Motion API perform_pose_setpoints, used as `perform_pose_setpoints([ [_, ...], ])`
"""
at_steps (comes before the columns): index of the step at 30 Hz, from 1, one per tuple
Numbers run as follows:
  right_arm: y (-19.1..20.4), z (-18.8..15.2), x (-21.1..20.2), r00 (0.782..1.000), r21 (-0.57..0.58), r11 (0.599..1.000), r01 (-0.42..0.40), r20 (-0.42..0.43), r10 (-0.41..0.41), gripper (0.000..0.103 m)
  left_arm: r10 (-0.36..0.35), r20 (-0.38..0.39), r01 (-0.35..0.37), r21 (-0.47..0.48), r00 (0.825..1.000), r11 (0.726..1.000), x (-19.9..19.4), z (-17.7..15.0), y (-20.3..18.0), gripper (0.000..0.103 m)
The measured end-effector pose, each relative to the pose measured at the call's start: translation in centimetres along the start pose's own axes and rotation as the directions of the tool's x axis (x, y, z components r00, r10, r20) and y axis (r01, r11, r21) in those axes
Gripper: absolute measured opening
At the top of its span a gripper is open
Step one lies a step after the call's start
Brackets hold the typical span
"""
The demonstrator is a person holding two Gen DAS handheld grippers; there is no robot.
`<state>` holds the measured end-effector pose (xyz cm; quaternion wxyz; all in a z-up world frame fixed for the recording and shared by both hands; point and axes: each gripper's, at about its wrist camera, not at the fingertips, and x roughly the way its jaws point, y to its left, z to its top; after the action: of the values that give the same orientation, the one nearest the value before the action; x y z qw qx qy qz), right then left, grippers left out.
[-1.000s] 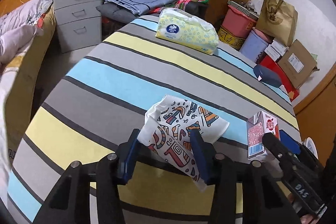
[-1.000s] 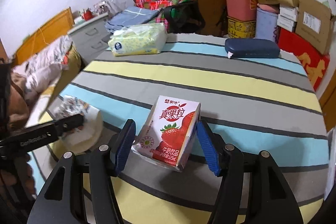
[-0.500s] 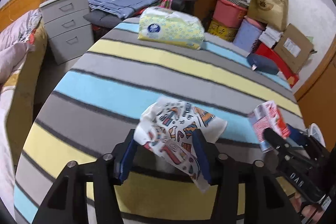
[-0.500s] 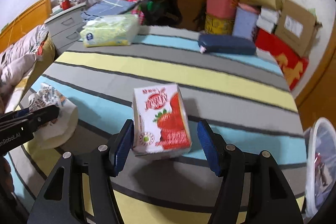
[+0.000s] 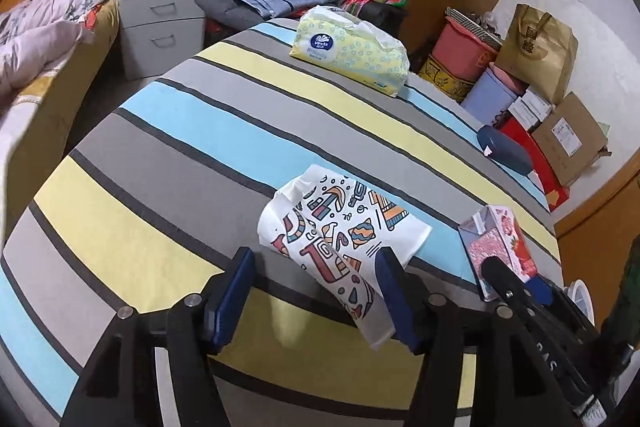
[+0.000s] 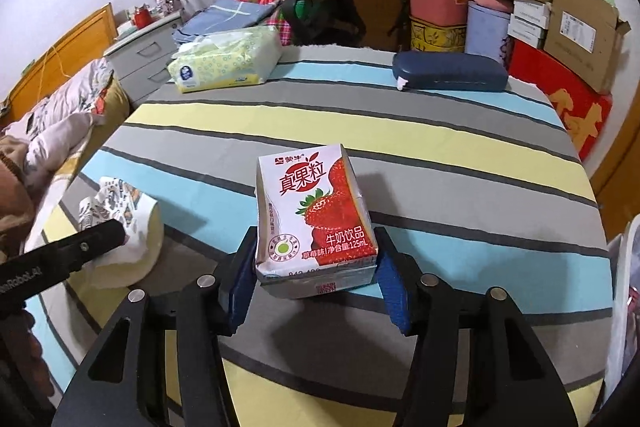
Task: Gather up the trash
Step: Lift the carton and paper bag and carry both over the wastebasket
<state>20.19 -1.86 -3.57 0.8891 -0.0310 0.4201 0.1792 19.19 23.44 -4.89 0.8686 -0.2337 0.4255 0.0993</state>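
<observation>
A crumpled paper cup with colourful doodles [image 5: 340, 231] lies between the fingers of my left gripper [image 5: 316, 291], which stands open around it just above the striped table [image 5: 180, 131]. The cup also shows in the right wrist view [image 6: 116, 219]. My right gripper [image 6: 316, 275] is shut on a small strawberry milk carton [image 6: 316, 219] and holds it above the table. The carton also shows in the left wrist view [image 5: 500, 247], at the right.
A yellow tissue pack [image 5: 348, 51] and a dark blue glasses case [image 6: 448, 71] lie at the table's far side. A white-rimmed bin [image 6: 624, 307] stands off the table's right edge. A bed, a drawer unit and stacked boxes surround the table.
My right gripper has lifted the milk carton off the table and turned it upright. My left gripper's fingers have spread wider around the paper cup.
</observation>
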Motion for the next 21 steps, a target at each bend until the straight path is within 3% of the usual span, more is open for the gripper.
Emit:
perform_pose_setpoints([
  [1,0.0,0.0,-0.1,1.000,0.000,1.000,0.008,0.005,-0.008,0.055,-0.004,0.003,0.004,0.000,1.000,1.000,0.2,0.1,-0.2,0.062],
  [5,-0.2,-0.2,-0.6,1.000,0.004,1.000,0.005,0.016,-0.005,0.055,-0.009,-0.009,0.010,0.050,1.000,0.999,0.7,0.1,-0.9,0.030],
  [10,-1.2,-0.5,-2.0,0.999,0.034,0.999,0.009,0.049,-0.011,0.055,-0.024,0.001,0.024,0.128,1.000,0.991,0.0,-0.2,-2.5,0.017],
  [17,-2.4,-1.2,-3.4,0.997,0.069,0.998,0.004,0.072,-0.009,0.055,-0.075,0.001,0.073,0.200,0.997,0.977,-1.1,-1.3,-5.1,0.017],
  [21,-3.4,-1.7,-4.4,0.996,0.097,0.995,0.010,0.090,-0.018,0.055,-0.047,0.032,0.037,0.265,0.998,0.964,-2.1,-2.2,-6.8,0.017],
])
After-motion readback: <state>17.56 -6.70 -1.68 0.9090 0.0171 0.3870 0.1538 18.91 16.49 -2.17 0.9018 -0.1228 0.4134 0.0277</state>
